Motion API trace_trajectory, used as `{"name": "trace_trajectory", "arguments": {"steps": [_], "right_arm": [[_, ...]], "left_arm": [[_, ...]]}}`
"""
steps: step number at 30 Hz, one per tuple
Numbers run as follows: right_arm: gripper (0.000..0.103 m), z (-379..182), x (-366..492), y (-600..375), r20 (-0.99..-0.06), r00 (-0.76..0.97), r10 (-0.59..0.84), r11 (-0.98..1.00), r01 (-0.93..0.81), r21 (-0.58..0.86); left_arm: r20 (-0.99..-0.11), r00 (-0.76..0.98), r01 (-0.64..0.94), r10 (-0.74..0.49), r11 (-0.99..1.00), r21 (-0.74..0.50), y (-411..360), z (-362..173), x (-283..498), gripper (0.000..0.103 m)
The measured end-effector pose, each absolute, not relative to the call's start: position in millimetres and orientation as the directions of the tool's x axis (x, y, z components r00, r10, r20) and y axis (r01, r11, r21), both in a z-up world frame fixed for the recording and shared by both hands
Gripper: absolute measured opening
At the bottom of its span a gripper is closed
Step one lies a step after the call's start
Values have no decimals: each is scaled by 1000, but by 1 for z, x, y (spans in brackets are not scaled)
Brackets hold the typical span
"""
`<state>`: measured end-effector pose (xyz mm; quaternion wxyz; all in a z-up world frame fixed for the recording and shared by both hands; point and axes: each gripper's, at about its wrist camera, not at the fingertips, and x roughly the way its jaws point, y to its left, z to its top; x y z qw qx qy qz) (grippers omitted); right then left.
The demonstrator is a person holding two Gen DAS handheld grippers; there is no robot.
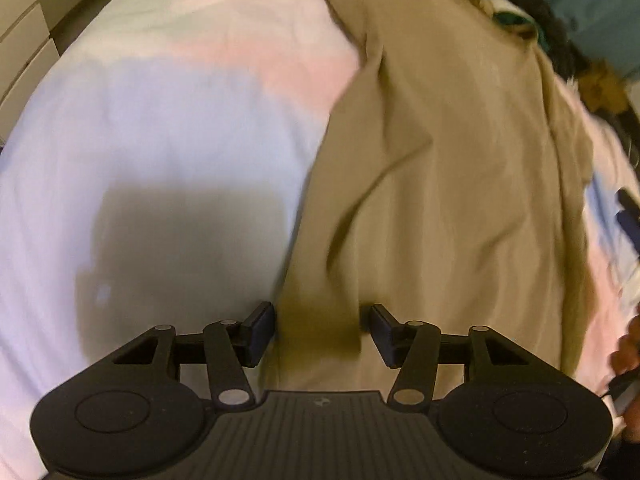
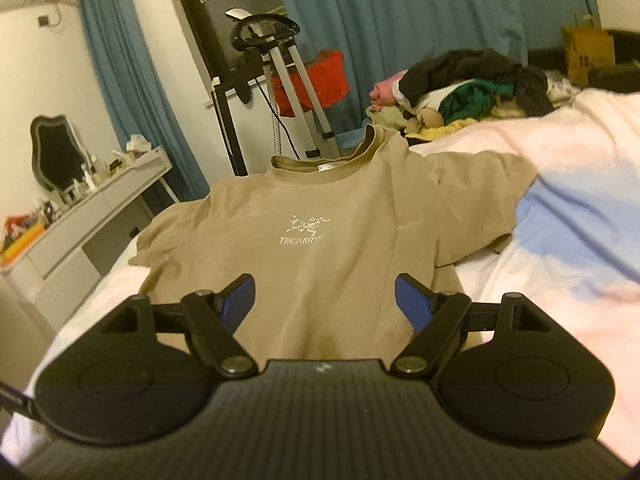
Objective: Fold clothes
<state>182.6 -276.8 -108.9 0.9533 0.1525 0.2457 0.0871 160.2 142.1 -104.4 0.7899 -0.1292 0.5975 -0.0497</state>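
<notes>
Tan tee (image 2: pixel 316 232) on the bed (image 2: pixel 560 240), logo side up, collar toward the far edge, body mostly spread. Not flat though: one sleeve and side bunched and creased, cloth draped over the bed's near edge. No fold made yet, by the look of it. Left gripper (image 1: pixel 320 330) pointing down over a strip of tee (image 1: pixel 440 160) edge, jaws partly spread, strip between the pads but not visibly pinched; blurred. Right gripper (image 2: pixel 325 300) low over the hem, jaws spread wide, holding nothing. Pile of other clothes (image 2: pixel 460 84) at the far end, unfolded. Left to do: smooth, fold sleeves in, fold body, then the pile. Early stage.
</notes>
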Motion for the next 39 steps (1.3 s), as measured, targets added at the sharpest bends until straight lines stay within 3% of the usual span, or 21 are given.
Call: {"name": "trace_trajectory", "arguments": {"steps": [1, 3, 4, 15, 19, 21, 24, 28, 32, 39], "right_arm": [[79, -107, 178, -278, -447, 863, 234, 940, -83, 331], [79, -104, 167, -281, -457, 862, 219, 943, -67, 326], [79, -102, 162, -282, -462, 861, 212, 944, -59, 324], [79, -96, 133, -287, -462, 873, 156, 959, -22, 282], [79, -97, 133, -286, -467, 870, 158, 963, -31, 267], [79, -95, 132, -287, -457, 875, 162, 961, -35, 273], [79, -92, 133, -288, -445, 879, 172, 955, -38, 293], [79, -91, 133, -290, -431, 884, 183, 948, -42, 317], [79, -89, 134, -295, -409, 892, 191, 935, -39, 353], [79, -82, 135, -310, -364, 913, 182, 918, -25, 396]], "left_arm": [[-933, 277, -76, -228, 963, -258, 142, -104, 158, 45], [-934, 275, -72, -227, 964, -256, 144, -102, 152, 8], [-932, 278, -64, -232, 964, -259, 145, -99, 149, 4], [-933, 279, -44, -227, 968, -249, 166, -82, 119, 4], [-941, 277, -21, -195, 978, -209, 166, -75, 116, 18], [-934, 312, -1, -176, 983, -185, 165, -65, 112, 38], [-913, 379, 31, -152, 988, -151, 162, -46, 106, 54], [-859, 474, 38, -192, 979, -198, 158, -17, 100, 60], [-790, 581, 72, -197, 979, -191, 131, 22, 94, 74], [-594, 762, 207, -258, 966, -155, 12, 108, 114, 83]]}}
